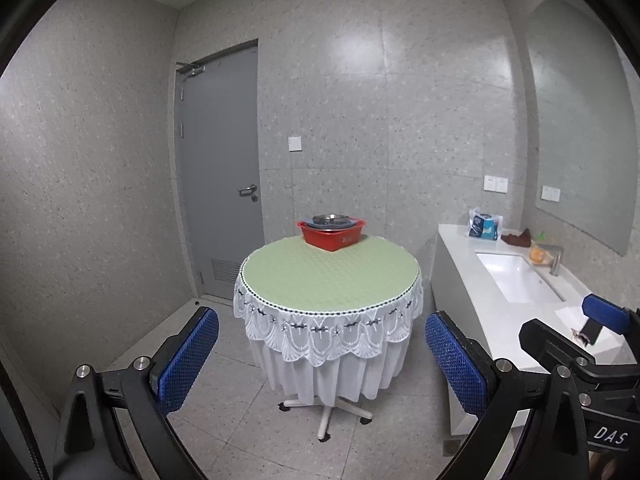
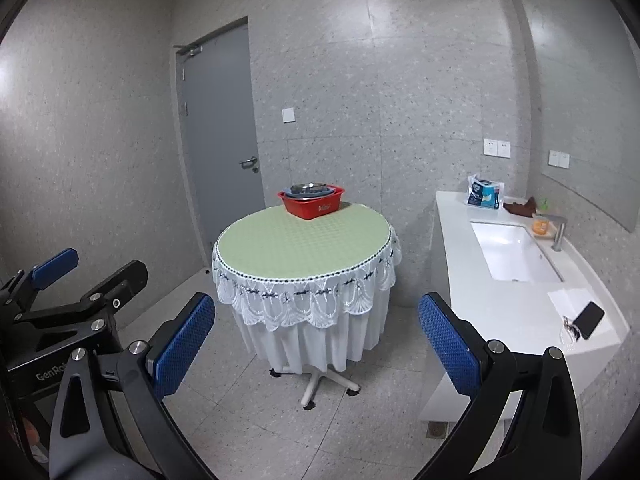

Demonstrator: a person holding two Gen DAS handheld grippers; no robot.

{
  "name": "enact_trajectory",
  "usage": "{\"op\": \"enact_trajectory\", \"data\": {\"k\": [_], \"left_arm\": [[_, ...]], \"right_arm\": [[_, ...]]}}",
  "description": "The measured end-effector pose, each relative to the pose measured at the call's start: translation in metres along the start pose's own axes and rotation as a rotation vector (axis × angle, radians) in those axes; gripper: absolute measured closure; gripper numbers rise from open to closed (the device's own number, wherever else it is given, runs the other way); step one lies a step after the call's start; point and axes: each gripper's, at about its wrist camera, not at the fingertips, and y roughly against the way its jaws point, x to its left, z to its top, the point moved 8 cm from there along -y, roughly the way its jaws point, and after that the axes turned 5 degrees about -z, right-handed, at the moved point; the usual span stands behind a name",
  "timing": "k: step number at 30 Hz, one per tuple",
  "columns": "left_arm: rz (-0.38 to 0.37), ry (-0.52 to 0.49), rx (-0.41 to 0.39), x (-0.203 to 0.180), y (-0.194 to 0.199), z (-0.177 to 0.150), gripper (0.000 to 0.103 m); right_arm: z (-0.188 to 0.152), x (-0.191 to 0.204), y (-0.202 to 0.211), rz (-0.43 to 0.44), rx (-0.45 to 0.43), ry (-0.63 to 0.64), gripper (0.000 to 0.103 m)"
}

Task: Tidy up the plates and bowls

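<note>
A red plastic basin (image 1: 332, 237) stands at the far edge of a round table (image 1: 330, 276) with a green top and white lace skirt. It holds stacked dishes: a blue plate and a metal bowl (image 1: 329, 220) on top. The basin also shows in the right wrist view (image 2: 311, 202) with the dishes (image 2: 308, 189). My left gripper (image 1: 322, 360) is open and empty, well short of the table. My right gripper (image 2: 316, 344) is open and empty, also short of the table. The left gripper shows at the left of the right wrist view (image 2: 86, 276).
A white counter (image 2: 516, 312) with a sink (image 2: 514, 256) and tap runs along the right wall. On it lie a phone (image 2: 588, 320), a blue packet (image 2: 484, 194), a brown cloth and an orange item. A grey door (image 1: 220, 168) is behind left. The table stands on a wheeled base (image 2: 316, 388).
</note>
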Motion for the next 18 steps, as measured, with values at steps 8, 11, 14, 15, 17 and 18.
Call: {"op": "enact_trajectory", "data": {"k": [8,11,14,15,17,18], "left_arm": [[-0.008,0.004,-0.024,0.025,0.042,-0.014,0.001],[-0.016,0.001,-0.030,0.042,0.055,-0.023,0.001],[-0.026,0.000,-0.024,0.060,0.073,-0.034,0.001],[-0.028,0.002,-0.025,0.065,0.079,-0.037,0.001],[-0.037,-0.002,-0.028,0.077,0.091,-0.044,0.001],[-0.038,-0.004,-0.030,0.082,0.099,-0.049,0.001]], "right_arm": [[-0.016,0.021,0.044,-0.028,-0.024,0.006,0.000],[-0.023,0.033,0.059,-0.044,-0.035,0.014,0.000],[-0.035,0.048,0.074,-0.061,-0.040,0.012,0.000],[-0.040,0.054,0.079,-0.064,-0.037,0.011,0.000],[-0.047,0.062,0.087,-0.069,-0.035,0.010,0.000],[-0.051,0.067,0.092,-0.073,-0.037,0.009,0.000]]}}
